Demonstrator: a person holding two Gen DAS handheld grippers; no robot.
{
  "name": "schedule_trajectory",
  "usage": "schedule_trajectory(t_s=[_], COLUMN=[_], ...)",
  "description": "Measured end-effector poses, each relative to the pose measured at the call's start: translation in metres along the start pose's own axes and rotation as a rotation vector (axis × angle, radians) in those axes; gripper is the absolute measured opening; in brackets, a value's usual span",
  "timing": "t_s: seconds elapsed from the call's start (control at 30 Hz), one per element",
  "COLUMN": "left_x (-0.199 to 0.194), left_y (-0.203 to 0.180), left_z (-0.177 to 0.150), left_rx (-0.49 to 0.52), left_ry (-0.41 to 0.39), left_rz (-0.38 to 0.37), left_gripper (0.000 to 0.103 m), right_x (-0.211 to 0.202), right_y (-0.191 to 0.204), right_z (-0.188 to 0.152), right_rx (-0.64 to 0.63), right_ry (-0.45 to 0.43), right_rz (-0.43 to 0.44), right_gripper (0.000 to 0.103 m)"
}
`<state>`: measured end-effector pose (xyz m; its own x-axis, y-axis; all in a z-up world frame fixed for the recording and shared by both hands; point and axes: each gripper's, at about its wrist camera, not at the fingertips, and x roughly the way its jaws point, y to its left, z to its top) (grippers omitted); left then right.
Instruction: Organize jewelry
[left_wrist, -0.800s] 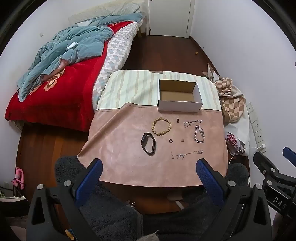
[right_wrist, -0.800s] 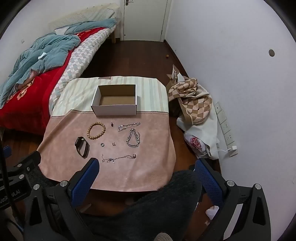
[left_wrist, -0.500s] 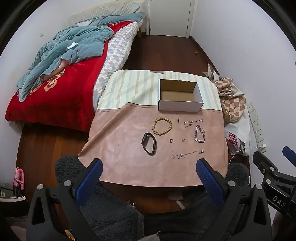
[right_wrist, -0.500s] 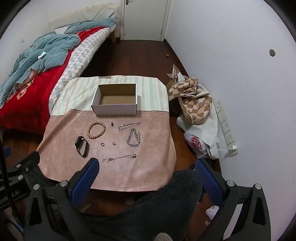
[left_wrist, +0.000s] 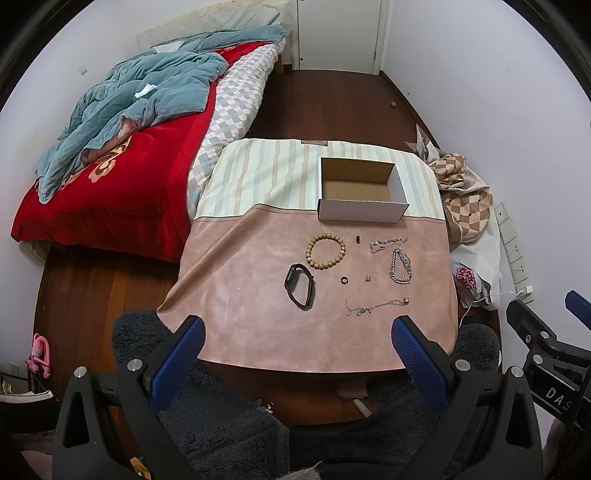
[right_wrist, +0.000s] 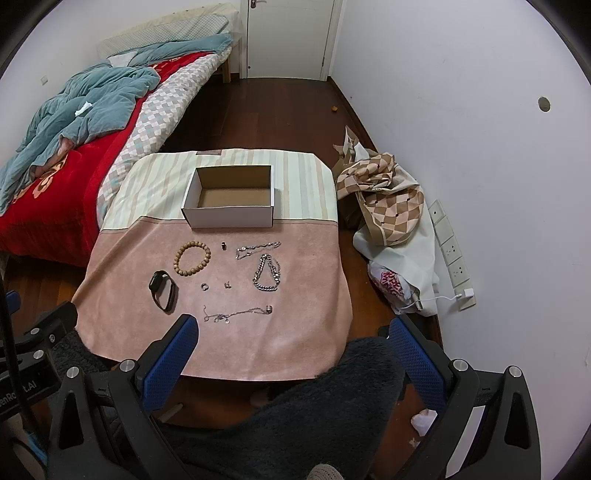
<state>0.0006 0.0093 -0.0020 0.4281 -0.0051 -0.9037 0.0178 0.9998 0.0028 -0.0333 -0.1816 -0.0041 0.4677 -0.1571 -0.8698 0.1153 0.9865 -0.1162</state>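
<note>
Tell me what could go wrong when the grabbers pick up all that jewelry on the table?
The thin chain nearest the table's front edge lies flat and stretched out, so wide pads may slip off it or drag it toward that edge. The small ring and the tiny piece beside it could be pinched badly and flick away. The box is open but light-looking; a bump might shove it along the cloth.

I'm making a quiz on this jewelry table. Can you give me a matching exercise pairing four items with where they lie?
Items:
1. white cardboard box
2. brown wooden bead bracelet
3. black smart band
4. thin silver necklace

Places:
A. nearest the table's front edge
B. leftmost of the jewelry
C. on the striped cloth
D. just in front of the box, left side

Pairs: 1-C, 2-D, 3-B, 4-A
</note>
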Motion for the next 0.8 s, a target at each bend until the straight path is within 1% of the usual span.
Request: schedule_trajectory(t_s=[0.07,0.1,0.23,0.8], left_x=[-0.0001,0.0010,0.0007,-0.0003], left_y=[0.0022,-0.0059,-0.0045,-0.0068], left_z=[-0.0002,-0.0003,0.0004,-0.0003], left_rx=[0.001,0.005,0.004,0.012], left_ry=[-0.001,0.003,0.003,0.008], left_rz=[-0.001,0.003,0.004,0.010], left_gripper=[0.103,0.103,0.103,0.103], right_x=[-0.0002,-0.0005,-0.0056,-0.0047], right_y=[0.0006,0.0022,-0.0003,-0.0015], right_z=[-0.0014,-0.0021,0.0038,0.0032], right_rx=[0.001,0.001,0.003,0.004], right_ry=[-0.001,-0.001,0.003,0.002], right_rz=[-0.002,-0.003,-0.002,0.002], right_gripper=[0.103,0.103,0.103,0.103])
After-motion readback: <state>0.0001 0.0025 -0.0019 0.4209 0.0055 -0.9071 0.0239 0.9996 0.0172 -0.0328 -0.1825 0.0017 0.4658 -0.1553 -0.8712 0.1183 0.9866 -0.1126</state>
